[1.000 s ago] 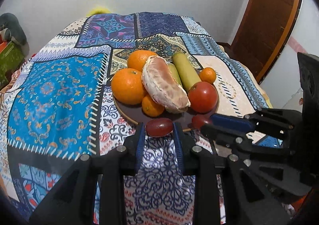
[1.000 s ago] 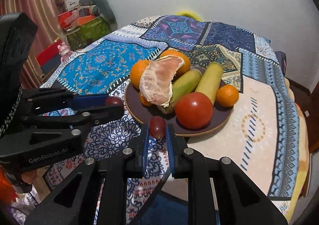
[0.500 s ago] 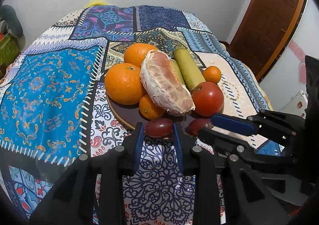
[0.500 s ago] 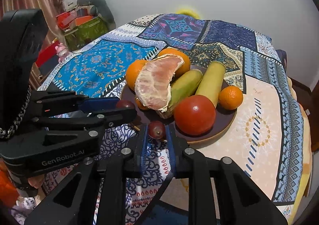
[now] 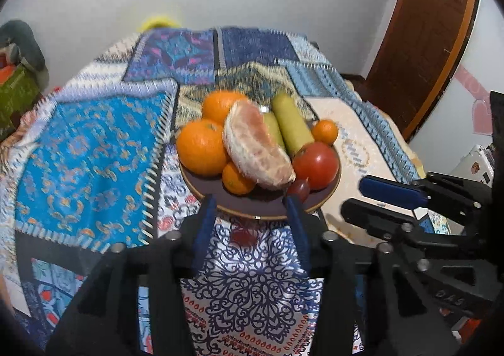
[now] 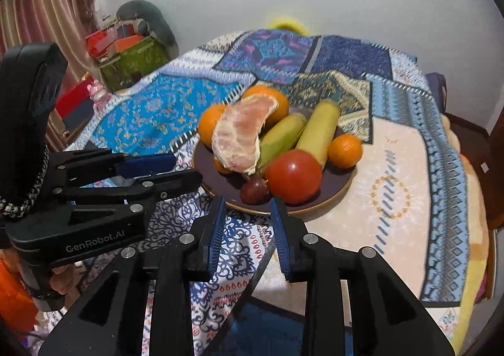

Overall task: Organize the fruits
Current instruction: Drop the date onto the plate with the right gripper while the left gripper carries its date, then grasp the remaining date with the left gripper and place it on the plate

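A dark round plate [image 5: 267, 209] [image 6: 340, 189] holds oranges [image 5: 201, 148], a peeled citrus segment [image 5: 258, 148] [image 6: 239, 138], two green-yellow fruits [image 5: 291, 127], a tomato [image 5: 316, 163] [image 6: 293, 176] and a small orange [image 6: 345, 149]. One dark red grape [image 5: 299, 187] [image 6: 255, 190] lies on the plate against the tomato. My left gripper [image 5: 250, 211] [image 6: 186, 168] hangs at the plate's near rim, its jaws opening, nothing between them. My right gripper [image 6: 247, 211] [image 5: 352, 198] is just short of that grape, its jaws opening and empty. A reddish blur [image 5: 242, 234] on the cloth could be a grape or pattern.
The plate sits on a round table under a patchwork cloth [image 5: 94, 160] [image 6: 393, 198]. A green box with toys [image 6: 132, 63] stands beyond the table's left edge, a wooden door [image 5: 419, 41] at the far right. A hand [image 6: 60, 280] holds the left gripper.
Both grippers were shut on a grape each; both have now let go and spread their jaws. One grape rests on the plate by the tomato. Both grippers have drawn back a little.
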Motion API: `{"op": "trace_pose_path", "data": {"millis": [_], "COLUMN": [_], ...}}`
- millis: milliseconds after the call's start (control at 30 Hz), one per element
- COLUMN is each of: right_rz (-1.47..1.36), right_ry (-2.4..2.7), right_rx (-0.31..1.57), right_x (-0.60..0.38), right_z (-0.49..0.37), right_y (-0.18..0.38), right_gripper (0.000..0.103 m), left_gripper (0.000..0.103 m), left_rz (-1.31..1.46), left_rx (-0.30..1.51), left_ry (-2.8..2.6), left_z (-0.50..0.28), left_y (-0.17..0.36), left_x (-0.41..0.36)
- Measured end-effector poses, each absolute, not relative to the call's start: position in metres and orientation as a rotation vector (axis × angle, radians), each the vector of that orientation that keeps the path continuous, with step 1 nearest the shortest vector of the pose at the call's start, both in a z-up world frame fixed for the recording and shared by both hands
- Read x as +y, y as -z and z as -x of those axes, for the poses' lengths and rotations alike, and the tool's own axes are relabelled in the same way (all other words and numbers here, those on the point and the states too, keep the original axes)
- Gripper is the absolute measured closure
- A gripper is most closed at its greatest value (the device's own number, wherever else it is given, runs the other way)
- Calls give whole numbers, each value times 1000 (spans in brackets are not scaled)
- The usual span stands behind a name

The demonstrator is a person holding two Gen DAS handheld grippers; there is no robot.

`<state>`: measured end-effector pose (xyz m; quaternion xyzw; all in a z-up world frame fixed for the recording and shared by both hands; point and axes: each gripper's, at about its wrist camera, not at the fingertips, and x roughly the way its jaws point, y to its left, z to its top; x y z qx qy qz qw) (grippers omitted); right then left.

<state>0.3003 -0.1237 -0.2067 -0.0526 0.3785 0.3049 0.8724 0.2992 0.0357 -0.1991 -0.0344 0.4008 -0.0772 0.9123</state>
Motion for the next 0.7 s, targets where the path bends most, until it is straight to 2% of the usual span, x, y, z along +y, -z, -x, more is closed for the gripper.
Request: {"op": "trace_pose_path", "data": {"millis": [233, 300, 333, 500, 700], "right_rz": [98, 90, 84, 91, 96], "right_ry": [-603, -601, -601, -591, -588], "right_rx": [700, 682, 671, 641, 657], "right_x": [-144, -149, -152, -156, -156], "right_z": [-278, -274, -270, -261, -258], "right_y": [172, 164, 159, 154, 162], "right_gripper": [76, 76, 75, 66, 66], "left_gripper": [55, 47, 47, 46, 46], "left_rz": [61, 57, 51, 73, 81], "left_rx": [774, 762, 767, 886, 1003], "left_ry": [143, 131, 126, 135, 169], "left_z": [-282, -271, -268, -254, -232], "left_y": [168, 163, 164, 192, 231], "left_x": [35, 37, 39, 52, 53]}}
